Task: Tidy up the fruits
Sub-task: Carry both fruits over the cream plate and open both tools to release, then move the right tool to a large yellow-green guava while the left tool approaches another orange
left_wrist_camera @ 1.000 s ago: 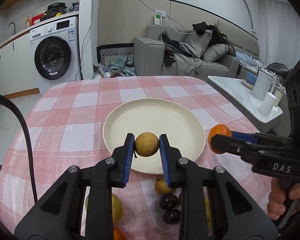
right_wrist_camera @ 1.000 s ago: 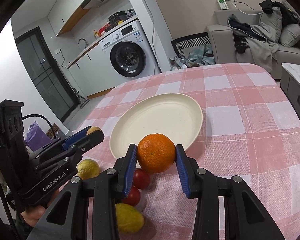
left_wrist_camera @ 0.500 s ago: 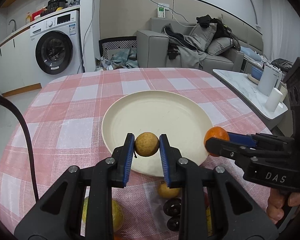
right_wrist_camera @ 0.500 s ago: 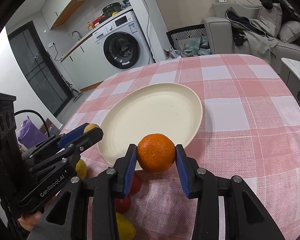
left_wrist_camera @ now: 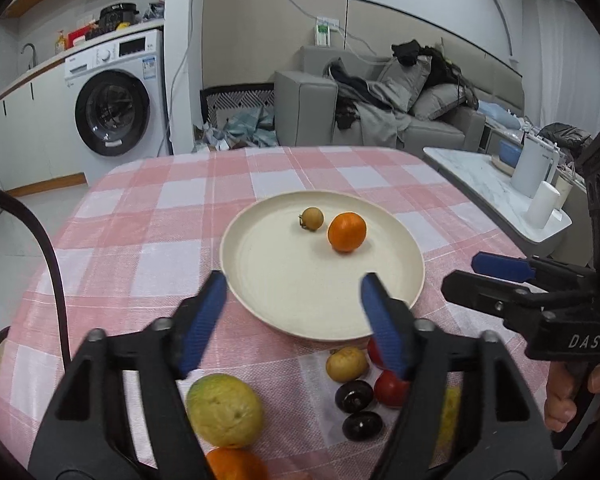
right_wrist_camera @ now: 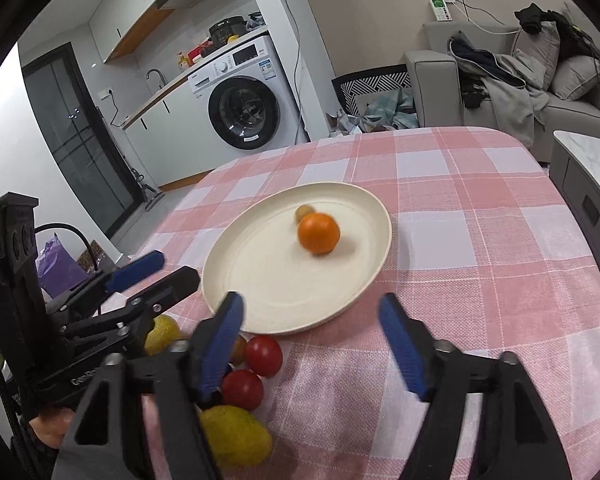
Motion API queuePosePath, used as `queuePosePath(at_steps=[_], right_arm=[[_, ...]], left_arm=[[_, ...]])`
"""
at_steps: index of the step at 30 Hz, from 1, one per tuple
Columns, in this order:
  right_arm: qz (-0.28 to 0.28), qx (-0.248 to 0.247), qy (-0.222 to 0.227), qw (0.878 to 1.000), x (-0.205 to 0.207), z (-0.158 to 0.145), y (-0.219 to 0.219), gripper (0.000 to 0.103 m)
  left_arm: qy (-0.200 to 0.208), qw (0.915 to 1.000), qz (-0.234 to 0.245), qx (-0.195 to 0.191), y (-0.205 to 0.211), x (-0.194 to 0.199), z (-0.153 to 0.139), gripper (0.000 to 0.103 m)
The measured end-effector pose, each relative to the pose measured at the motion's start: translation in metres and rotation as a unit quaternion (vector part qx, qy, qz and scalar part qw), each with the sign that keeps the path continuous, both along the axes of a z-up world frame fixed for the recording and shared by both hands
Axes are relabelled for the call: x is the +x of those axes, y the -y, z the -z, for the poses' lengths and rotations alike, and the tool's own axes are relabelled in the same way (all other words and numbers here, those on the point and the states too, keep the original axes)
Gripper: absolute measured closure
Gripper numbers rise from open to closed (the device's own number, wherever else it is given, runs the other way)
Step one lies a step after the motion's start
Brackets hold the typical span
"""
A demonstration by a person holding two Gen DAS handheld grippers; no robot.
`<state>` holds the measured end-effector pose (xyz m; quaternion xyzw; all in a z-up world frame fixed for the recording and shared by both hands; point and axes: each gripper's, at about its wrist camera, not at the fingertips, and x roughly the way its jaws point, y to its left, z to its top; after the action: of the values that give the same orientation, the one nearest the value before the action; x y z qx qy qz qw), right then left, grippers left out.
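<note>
A cream plate (left_wrist_camera: 283, 280) (right_wrist_camera: 259, 296) sits mid-table and holds a small brown fruit (left_wrist_camera: 312, 218) (right_wrist_camera: 304, 213) and an orange (left_wrist_camera: 347, 232) (right_wrist_camera: 318, 233) side by side. My left gripper (left_wrist_camera: 295, 312) is open and empty, just over the plate's near rim. My right gripper (right_wrist_camera: 312, 336) is open and empty at the plate's near right edge; it also shows in the left wrist view (left_wrist_camera: 484, 276). On the cloth near me lie a yellow-green fruit (left_wrist_camera: 224, 410), another orange (left_wrist_camera: 235, 463), a small tan fruit (left_wrist_camera: 346, 364), red tomatoes (right_wrist_camera: 263, 356) and dark fruits (left_wrist_camera: 354, 396).
The table has a pink checked cloth (left_wrist_camera: 147, 232). A white side table (left_wrist_camera: 500, 196) with a kettle stands to the right. A grey sofa (left_wrist_camera: 380, 120) and a washing machine (left_wrist_camera: 111, 108) are beyond the table.
Both grippers opened and pulled back. The brown fruit and the orange left the jaws and now lie on the plate.
</note>
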<state>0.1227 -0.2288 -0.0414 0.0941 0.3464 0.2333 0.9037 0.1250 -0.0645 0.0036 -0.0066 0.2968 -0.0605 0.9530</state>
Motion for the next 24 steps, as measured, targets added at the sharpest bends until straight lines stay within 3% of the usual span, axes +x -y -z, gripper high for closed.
queuePosePath(at_steps=[1, 4, 5, 6, 16, 24], right_arm=[[0.0, 0.0, 0.004, 1.0, -0.003, -0.001, 0.001, 0.016], [0.007, -0.012, 0.01, 1.0, -0.01, -0.003, 0.002, 0.008], [0.012, -0.018, 0.012, 1.0, -0.012, -0.003, 0.003, 0.0], [0.015, -0.02, 0.012, 1.0, -0.014, -0.003, 0.003, 0.0], [-0.024, -0.029, 0.03, 0.999, -0.042, -0.004, -0.005, 0.0], [-0.024, -0.033, 0.033, 0.999, -0.056, -0.005, -0.005, 0.0]], left_arm=[[0.006, 1.0, -0.001, 0.0, -0.002, -0.006, -0.003, 0.018], [0.013, 0.9999, -0.001, -0.001, -0.011, -0.021, -0.01, 0.011], [0.012, 0.9999, -0.001, -0.001, -0.013, -0.024, -0.011, 0.008], [0.011, 0.9999, -0.001, 0.0, -0.016, -0.028, -0.012, 0.001], [0.014, 0.9997, -0.014, 0.012, -0.041, -0.073, -0.018, 0.001], [0.017, 0.9996, -0.02, 0.013, -0.05, -0.097, -0.019, 0.001]])
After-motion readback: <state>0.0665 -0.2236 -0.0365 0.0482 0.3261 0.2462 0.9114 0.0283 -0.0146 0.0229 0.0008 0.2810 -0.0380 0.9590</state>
